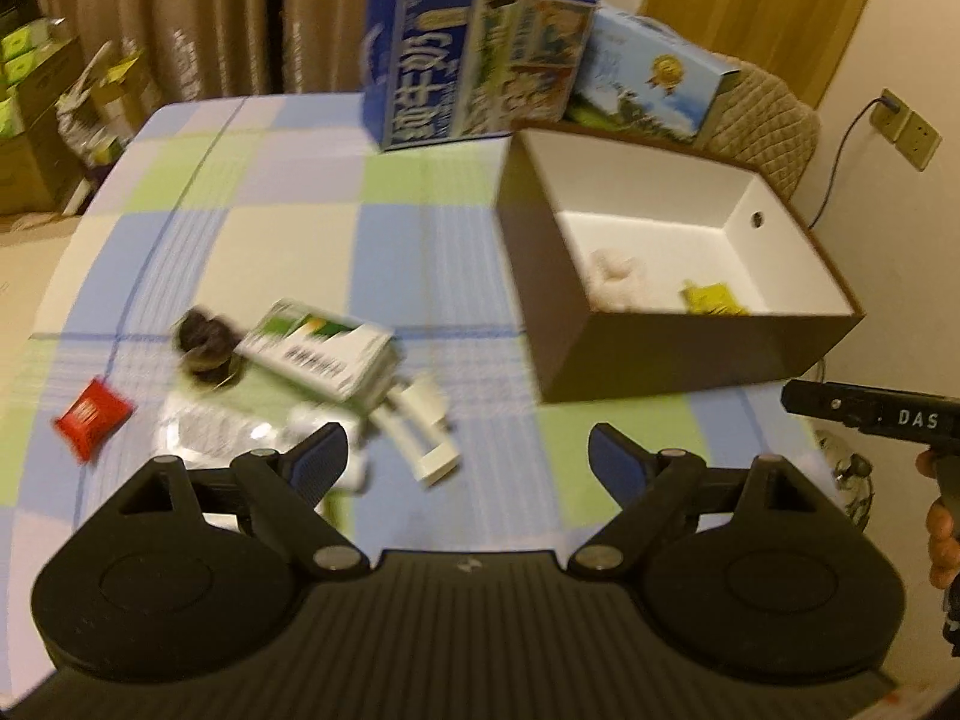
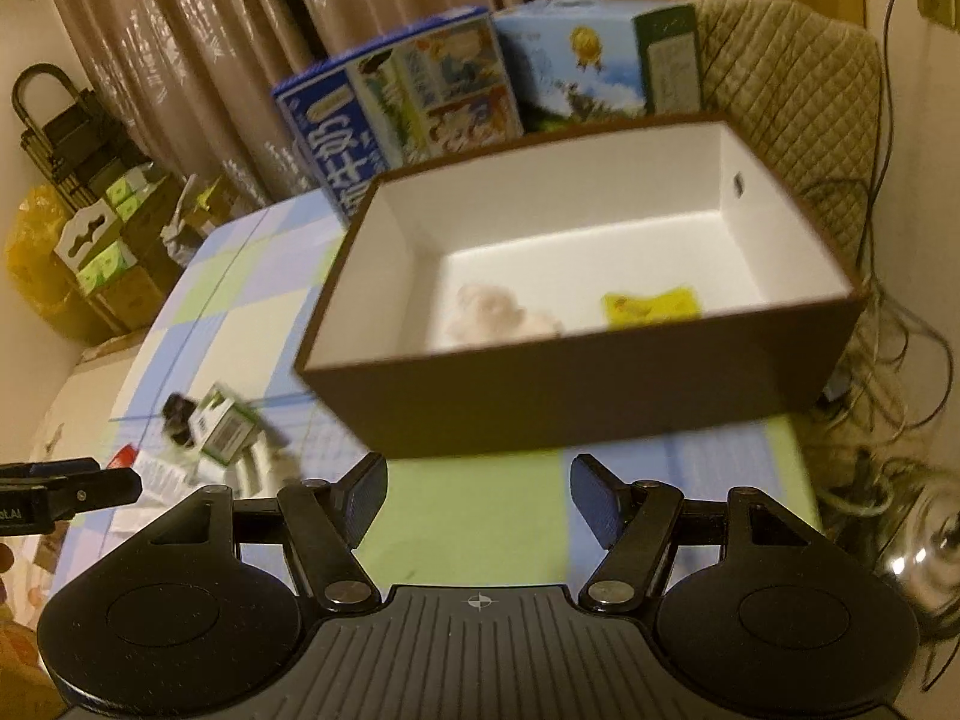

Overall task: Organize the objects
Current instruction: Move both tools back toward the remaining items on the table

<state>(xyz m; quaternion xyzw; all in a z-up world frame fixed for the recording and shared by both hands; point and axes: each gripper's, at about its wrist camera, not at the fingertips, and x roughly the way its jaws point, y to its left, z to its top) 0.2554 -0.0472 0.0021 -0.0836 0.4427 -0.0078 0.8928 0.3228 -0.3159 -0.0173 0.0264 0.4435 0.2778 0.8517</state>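
Both the left gripper (image 1: 468,459) and right gripper (image 2: 477,495) were held wide, empty. A yellow packet (image 2: 653,306) was seen inside the brown box (image 2: 600,396).

Checked tablecloth (image 1: 288,228) under brown box (image 1: 660,354), cartons (image 1: 474,60), scattered packets (image 1: 318,354).

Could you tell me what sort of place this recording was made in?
Most likely a home dining room: a table with a checked tablecloth, long curtains behind, and a chair with a quilted cover.

A brown box (image 1: 672,354) with white inside stands open on the desk, holding a pale fluffy item (image 1: 612,279) and a yellow packet (image 1: 714,299). A green-white carton (image 1: 318,351), red packet (image 1: 91,417) and dark object (image 1: 201,339) (blurred) lie left of it.
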